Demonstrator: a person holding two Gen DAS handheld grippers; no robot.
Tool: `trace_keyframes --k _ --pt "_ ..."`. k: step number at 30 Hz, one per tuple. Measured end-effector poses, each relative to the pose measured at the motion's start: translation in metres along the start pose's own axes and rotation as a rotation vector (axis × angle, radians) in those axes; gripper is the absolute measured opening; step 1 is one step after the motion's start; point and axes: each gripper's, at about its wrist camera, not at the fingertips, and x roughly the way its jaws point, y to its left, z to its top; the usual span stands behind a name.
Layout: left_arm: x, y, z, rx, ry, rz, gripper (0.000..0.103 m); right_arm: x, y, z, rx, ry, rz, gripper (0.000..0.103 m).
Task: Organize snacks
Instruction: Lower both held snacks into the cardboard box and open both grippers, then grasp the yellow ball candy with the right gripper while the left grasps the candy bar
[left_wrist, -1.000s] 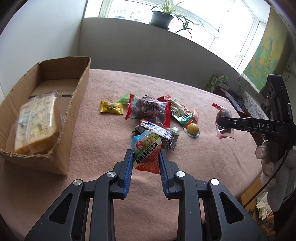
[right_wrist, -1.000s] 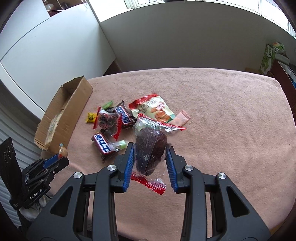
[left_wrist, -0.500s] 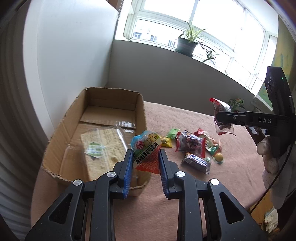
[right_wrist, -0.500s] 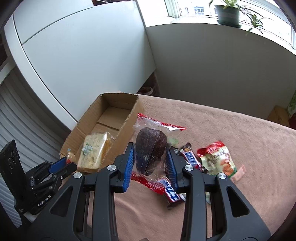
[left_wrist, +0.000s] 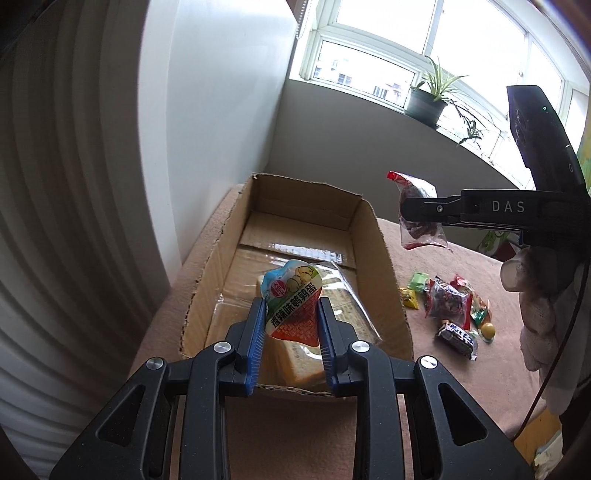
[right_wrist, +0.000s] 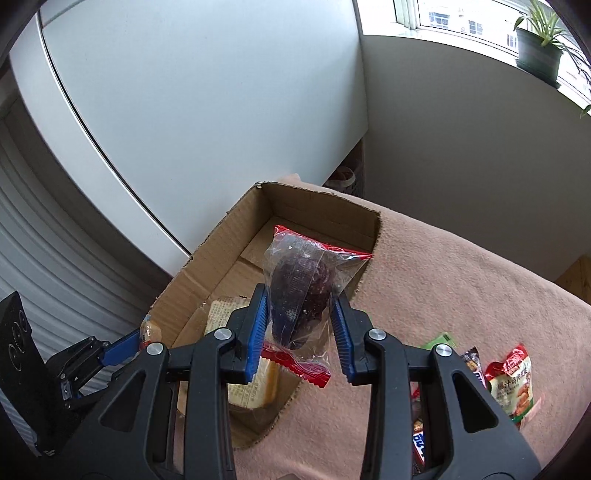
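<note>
Egg packet (left_wrist: 293, 308): upright over the cardboard box (left_wrist: 373, 236), Chinese print, clamped in the left gripper (left_wrist: 291, 332).
Dark snack bag (right_wrist: 301, 291): upright, long axis vertical, pinched by the right gripper (right_wrist: 299, 328), marked "DAS".
Box: holds wrapped bread (right_wrist: 221, 314).
Surface: pink cloth (right_wrist: 461, 280); loose snacks (left_wrist: 452, 308).
Room: window, potted plant (left_wrist: 428, 99).

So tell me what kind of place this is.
Most likely a room in a home: a table under a pink cloth, a potted plant on the sill of a wide window, and a cardboard box for the snacks.
</note>
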Motion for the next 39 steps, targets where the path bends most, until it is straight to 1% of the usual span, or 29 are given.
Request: trace_keyframes --k 3,4,5,7,8,9,10,12,13,14,20,25,28,33,39 --pt "0.004 0.006 0.002 -0.008 0.004 0.013 0.026 0.013 0.007 0.003 -0.01 0.015 0.0 0.035" --pt "0.005 0.007 0.002 -0.009 0.006 0.014 0.026 0.015 0.009 0.003 -0.016 0.014 -0.005 0.038" --pt "0.006 0.009 0.003 -0.01 0.008 0.019 0.026 0.018 0.012 0.004 -0.021 0.015 -0.013 0.043" --pt "0.007 0.01 0.003 -0.009 0.008 0.029 0.031 0.018 0.014 0.004 -0.024 0.003 -0.023 0.071" --pt "0.007 0.01 0.003 -0.01 0.006 0.034 0.037 0.015 0.014 0.004 -0.024 -0.01 -0.025 0.076" --pt "0.007 0.01 0.003 -0.012 0.007 0.039 0.045 0.012 0.015 0.003 -0.027 -0.022 -0.026 0.08" --pt "0.006 0.011 0.003 -0.014 0.003 0.038 0.049 0.009 0.015 0.003 -0.03 -0.029 -0.029 0.084" --pt "0.003 0.01 0.004 -0.015 -0.014 0.045 0.067 0.004 0.013 0.003 -0.03 -0.039 -0.037 0.088" --pt "0.002 0.01 0.004 -0.015 -0.019 0.046 0.07 0.0 0.011 0.002 -0.031 -0.043 -0.038 0.088" --pt "0.001 0.009 0.005 -0.015 -0.02 0.043 0.07 -0.003 0.01 0.002 -0.032 -0.044 -0.039 0.088" --pt "-0.003 0.001 0.004 -0.017 -0.026 0.018 0.07 -0.024 -0.004 -0.003 -0.016 -0.061 -0.046 0.088" --pt "-0.009 -0.015 0.002 0.002 -0.034 -0.011 0.07 -0.051 -0.021 -0.018 -0.016 -0.076 -0.064 0.088" --pt "-0.013 -0.026 0.0 0.007 -0.034 -0.037 0.07 -0.069 -0.04 -0.031 0.006 -0.087 -0.077 0.088" --pt "-0.015 -0.049 -0.006 0.035 -0.028 -0.084 0.07 -0.099 -0.079 -0.063 0.051 -0.095 -0.114 0.088" --pt "-0.007 -0.081 -0.02 0.052 0.016 -0.158 0.07 -0.118 -0.138 -0.105 0.151 -0.051 -0.168 0.088"
